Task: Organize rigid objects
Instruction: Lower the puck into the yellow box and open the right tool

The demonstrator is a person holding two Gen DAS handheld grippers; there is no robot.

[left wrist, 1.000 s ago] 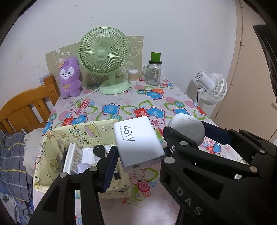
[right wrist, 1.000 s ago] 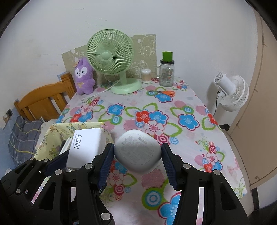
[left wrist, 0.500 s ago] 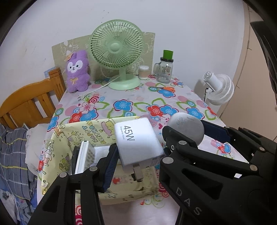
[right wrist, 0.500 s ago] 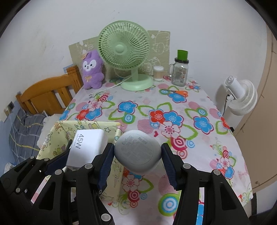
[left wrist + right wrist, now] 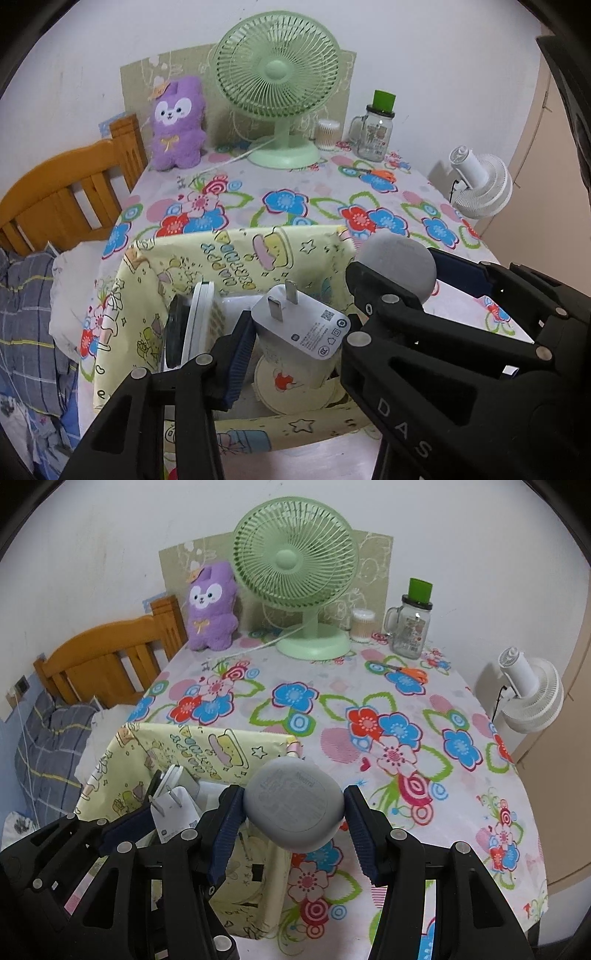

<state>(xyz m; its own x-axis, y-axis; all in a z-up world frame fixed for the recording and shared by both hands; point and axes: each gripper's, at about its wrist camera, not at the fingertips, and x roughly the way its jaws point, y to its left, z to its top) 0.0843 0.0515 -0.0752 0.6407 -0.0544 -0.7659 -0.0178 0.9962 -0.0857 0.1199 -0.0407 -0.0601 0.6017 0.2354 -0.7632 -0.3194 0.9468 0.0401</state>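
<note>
Left jaws (image 5: 295,341) look clamped on the white charger (image 5: 301,326). It sits between the pads with its two prongs sticking up and away from me and its label face tipped toward the camera. I can't see the far pad's contact clearly, so I'm judging that from how it sits. Right below those jaws is the open yellow fabric basket (image 5: 236,258), with a few flat things standing on edge just to the left of the pads and a round cream lid (image 5: 284,387) underneath.

Right jaws (image 5: 291,812) are clamped on the grey rounded case (image 5: 295,805), one pad on each side at its widest part. It hangs over the basket's right-hand rim, with the flowery worktop (image 5: 332,701) stretching out ahead of the jaws.

Handling-wise, both look like hard plastic shells, light and stiff, so nothing will squash. The charger is smooth and boxy. I'd say the flat sides are the place to pinch it, squarely, because it looks like it would pivot between the pads if caught off-centre. Keep off the prongs. The case is the trickier one: it's curved and slick, so the widest part is really the only safe place to hold it. Any higher or lower and I'd expect it to squirt out. The basket walls are floppy cloth and won't guide anything in.
</note>
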